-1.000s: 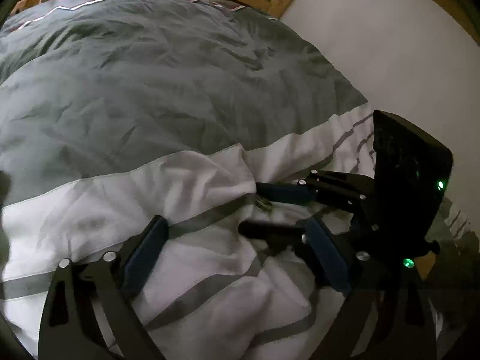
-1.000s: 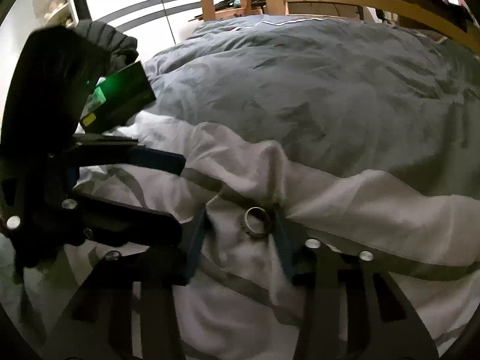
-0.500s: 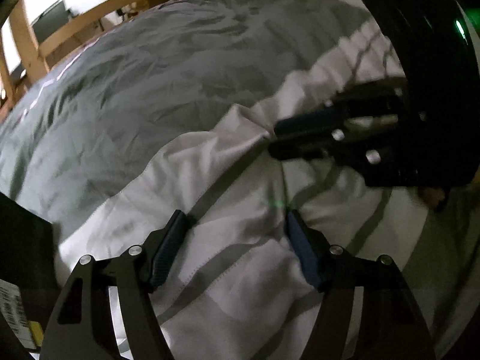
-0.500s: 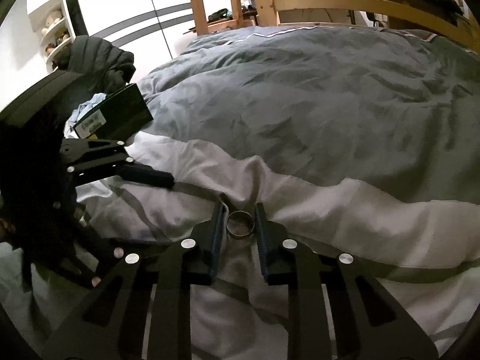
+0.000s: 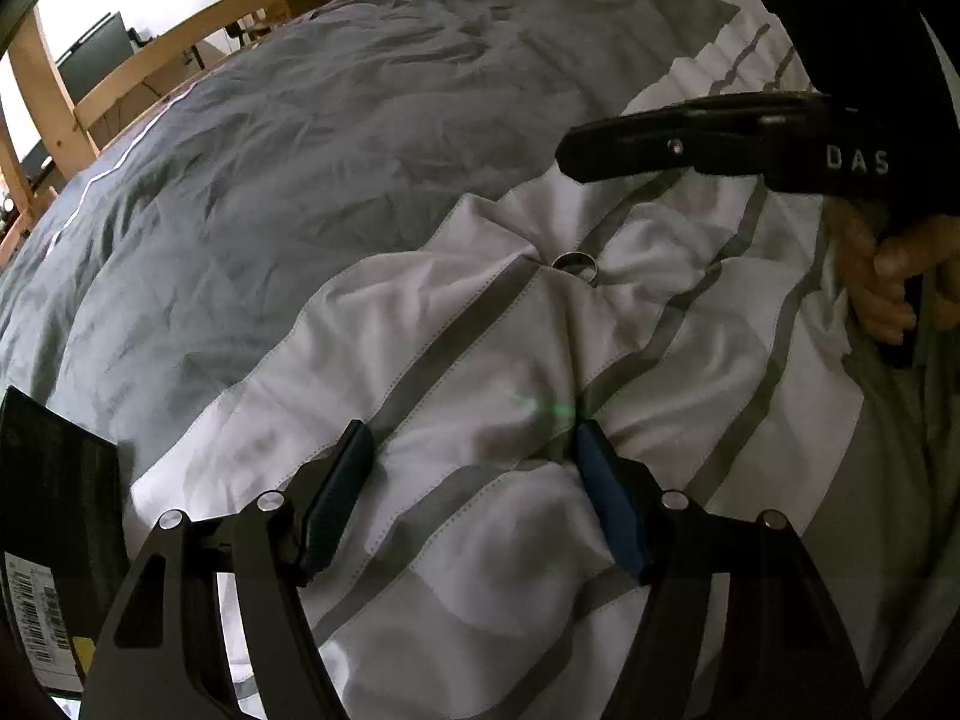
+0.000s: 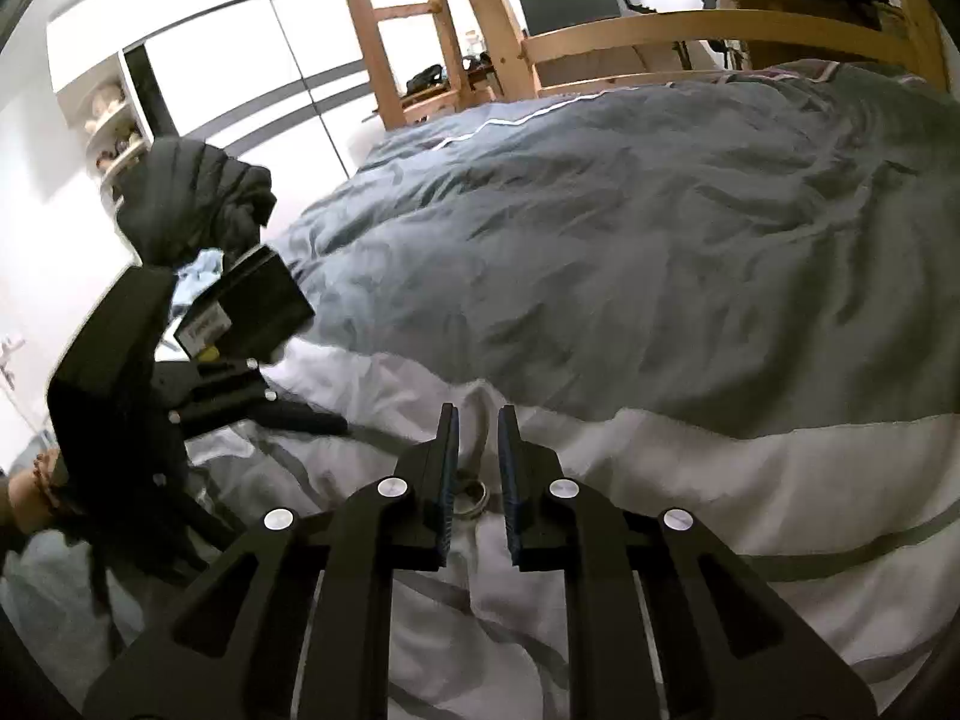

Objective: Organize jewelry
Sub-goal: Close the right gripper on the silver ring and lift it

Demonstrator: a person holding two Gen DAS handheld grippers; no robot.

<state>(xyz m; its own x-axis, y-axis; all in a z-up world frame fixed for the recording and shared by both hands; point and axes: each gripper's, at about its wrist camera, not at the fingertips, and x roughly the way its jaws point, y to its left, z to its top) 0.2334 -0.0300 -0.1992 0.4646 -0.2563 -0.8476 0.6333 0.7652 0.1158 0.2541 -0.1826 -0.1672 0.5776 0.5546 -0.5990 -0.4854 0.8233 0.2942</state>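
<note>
A small silver ring lies in a fold of the white, grey-striped duvet. In the right wrist view the ring shows low between my right gripper's fingers, resting on the cloth. My right gripper is lifted above it, its fingers nearly together with a narrow gap and nothing in them; it also shows in the left wrist view. My left gripper is open and empty, low over the duvet, nearer than the ring.
A black box with a barcode label sits at the left; it also shows in the right wrist view. A dark jacket hangs behind it. The wooden bed frame runs along the far side.
My right gripper closed around the ring, then rose and pulled back; the ring stayed on the duvet. My left gripper swung left and drew back from the ring.
</note>
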